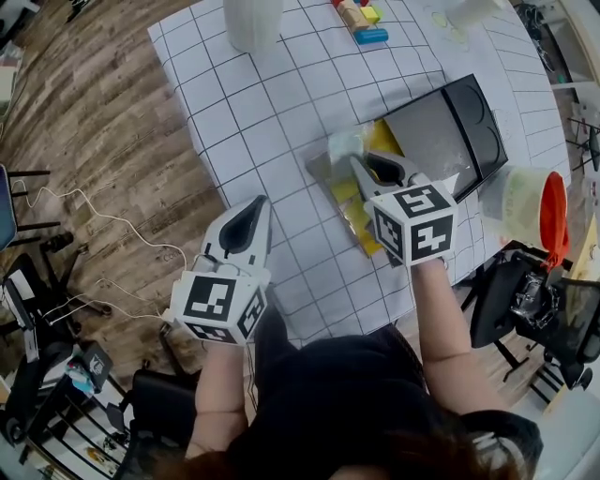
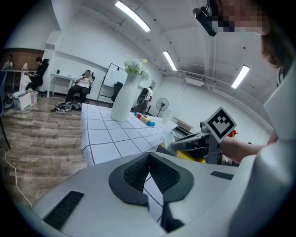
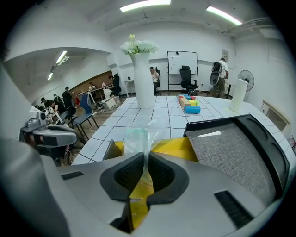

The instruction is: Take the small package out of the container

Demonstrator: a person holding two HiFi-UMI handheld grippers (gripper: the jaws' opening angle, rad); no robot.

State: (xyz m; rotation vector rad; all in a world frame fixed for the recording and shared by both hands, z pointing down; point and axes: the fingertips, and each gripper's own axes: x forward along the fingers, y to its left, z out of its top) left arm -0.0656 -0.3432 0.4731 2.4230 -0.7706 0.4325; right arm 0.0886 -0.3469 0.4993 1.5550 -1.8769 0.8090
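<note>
Firmly pinched, the small clear plastic package (image 3: 141, 134) stands between the dark ribbed pads of the right gripper (image 3: 145, 157), whose jaws are drawn narrow on its crumpled film. Seen from the head view, that package (image 1: 345, 142) sits at the far end of the shallow grey container with a yellow lining (image 1: 317, 167), and the right gripper (image 1: 359, 159) reaches over the container from its near side. Whether the bag's lower end touches the yellow lining cannot be told. The container's grey wall (image 3: 110, 150) shows just left of the pinched film in the right gripper view.

The left gripper (image 2: 149, 157) holds nothing; its pads meet at the tips, with only checked cloth showing through the slit below them. It hangs well to the left of the container (image 1: 255, 206), over the near edge of the table under a white cloth ruled in black squares (image 1: 234, 112).

Touching the container's right side lies a black tray with a grey mat (image 1: 483, 122). Beyond the container stand a tall white vase (image 1: 253, 23) and a few coloured blocks (image 1: 361, 19). Right of the container, past the black tray, is a translucent tub with an orange lid (image 1: 530, 206).
</note>
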